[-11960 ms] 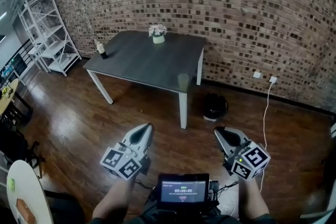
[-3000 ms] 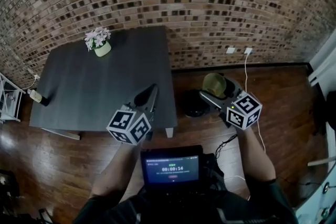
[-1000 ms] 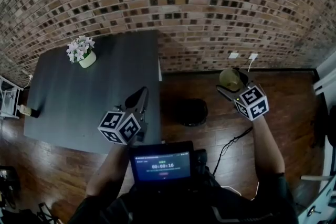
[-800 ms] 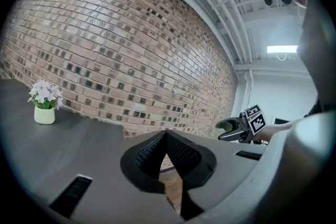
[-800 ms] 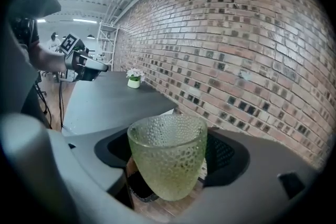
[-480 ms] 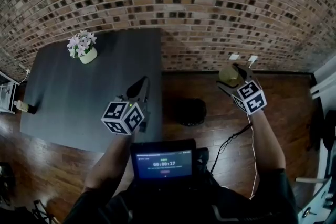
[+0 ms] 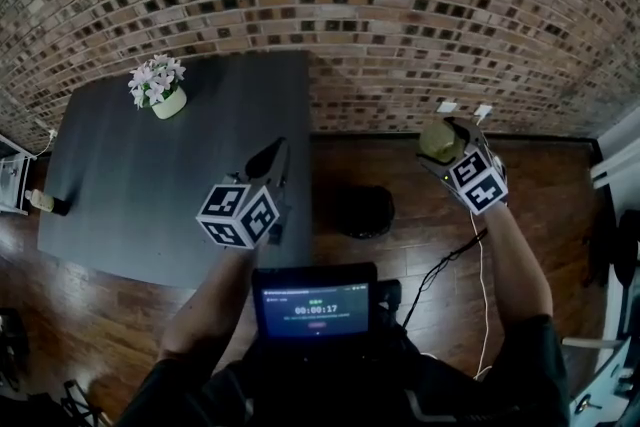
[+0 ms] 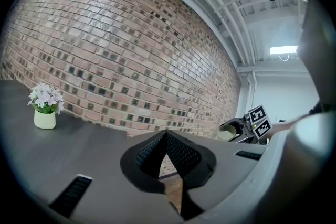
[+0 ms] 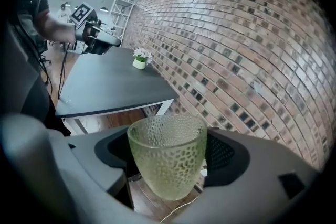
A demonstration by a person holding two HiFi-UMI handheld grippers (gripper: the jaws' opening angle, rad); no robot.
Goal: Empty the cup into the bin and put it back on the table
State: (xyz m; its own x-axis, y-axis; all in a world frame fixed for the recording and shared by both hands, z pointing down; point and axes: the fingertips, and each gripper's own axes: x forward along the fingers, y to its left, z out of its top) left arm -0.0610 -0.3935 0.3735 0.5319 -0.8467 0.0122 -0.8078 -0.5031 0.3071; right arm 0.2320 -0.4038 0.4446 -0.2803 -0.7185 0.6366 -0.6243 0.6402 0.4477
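Dark table (image 7: 150, 185), flowerpot (image 7: 160, 87) near far edge; brick wall (image 7: 350, 5); wood floor (image 7: 420, 225), black bin (image 7: 362, 212). Left tongs (image 8: 167, 136) closed, empty; right tongs (image 9: 170, 165) gripping cup (image 9: 168, 144).

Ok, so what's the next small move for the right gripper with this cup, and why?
Probably carry the cup left toward the table to set it down. The right gripper grips it upright, nothing shows inside the glass, and it hangs over the floor near the wall, to the right of the bin.
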